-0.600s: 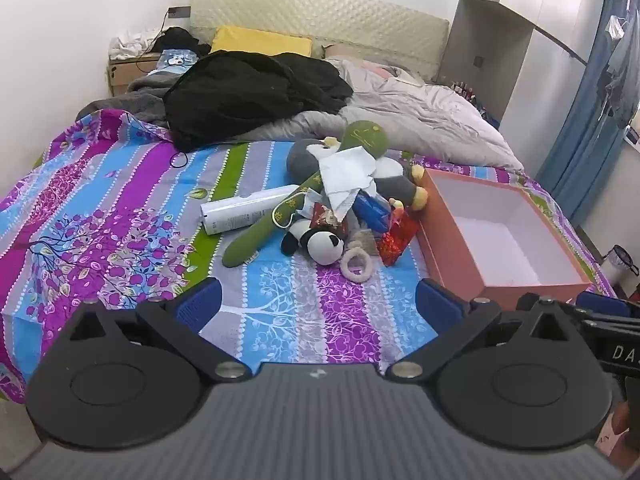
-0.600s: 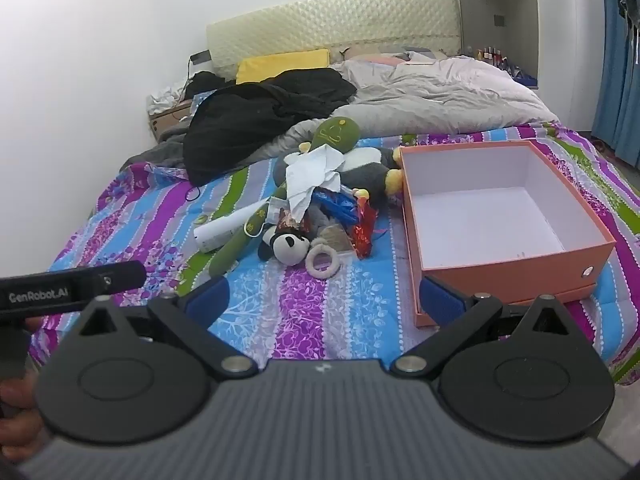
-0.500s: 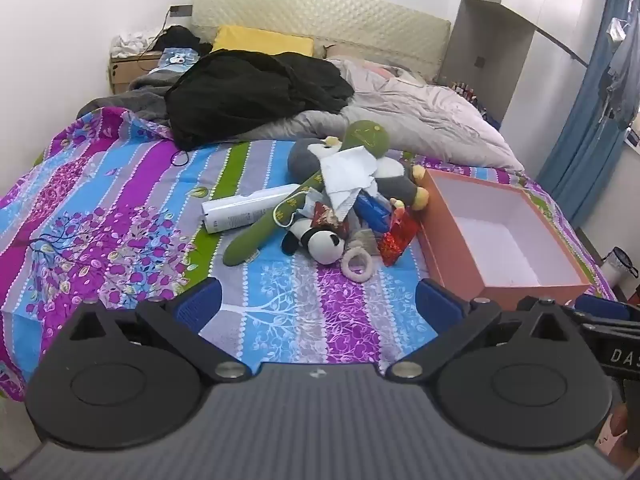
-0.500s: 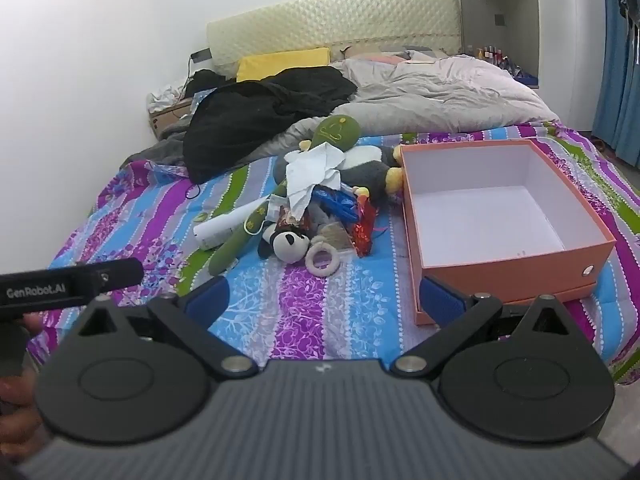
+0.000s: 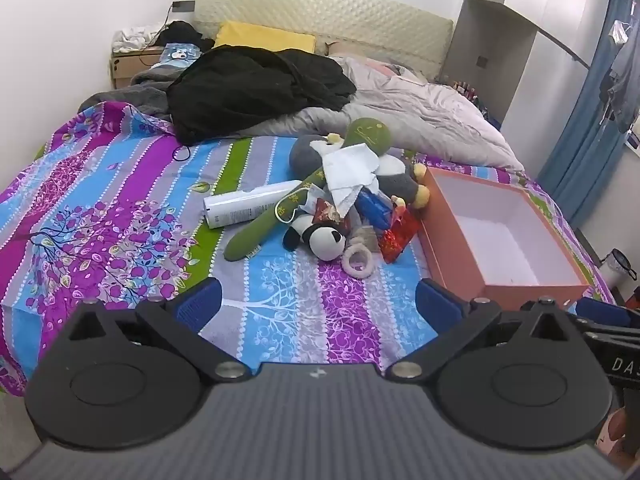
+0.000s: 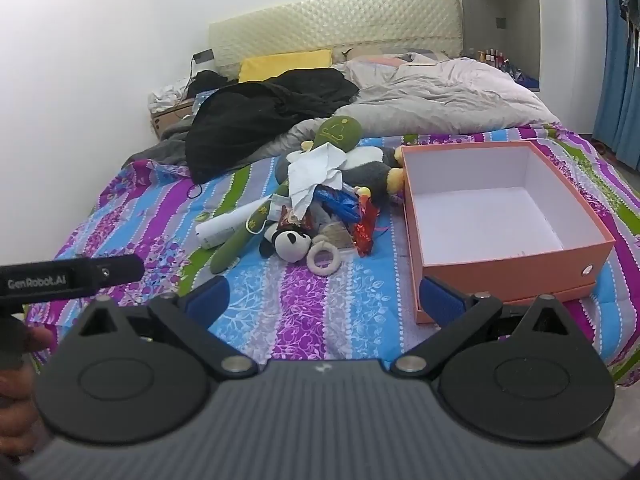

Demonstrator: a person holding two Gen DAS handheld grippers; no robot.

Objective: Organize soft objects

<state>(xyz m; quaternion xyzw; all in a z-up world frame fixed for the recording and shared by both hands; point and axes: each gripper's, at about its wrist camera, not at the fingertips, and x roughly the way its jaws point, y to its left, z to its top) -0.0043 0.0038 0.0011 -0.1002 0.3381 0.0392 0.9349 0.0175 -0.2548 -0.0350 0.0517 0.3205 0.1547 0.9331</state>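
A pile of soft toys lies mid-bed: a panda plush, a long green plush, a grey penguin plush, a fabric ring, a white cloth and red and blue wrappers. An open, empty orange box stands right of the pile. My left gripper and right gripper are both open and empty, over the bed's near edge, well short of the pile.
A white cylinder lies left of the pile. Black clothing, a grey duvet and a yellow pillow fill the head end. A bedside table stands far left, blue curtains on the right.
Both grippers have edged slightly back or up from the bed. Nothing on the bed has moved.
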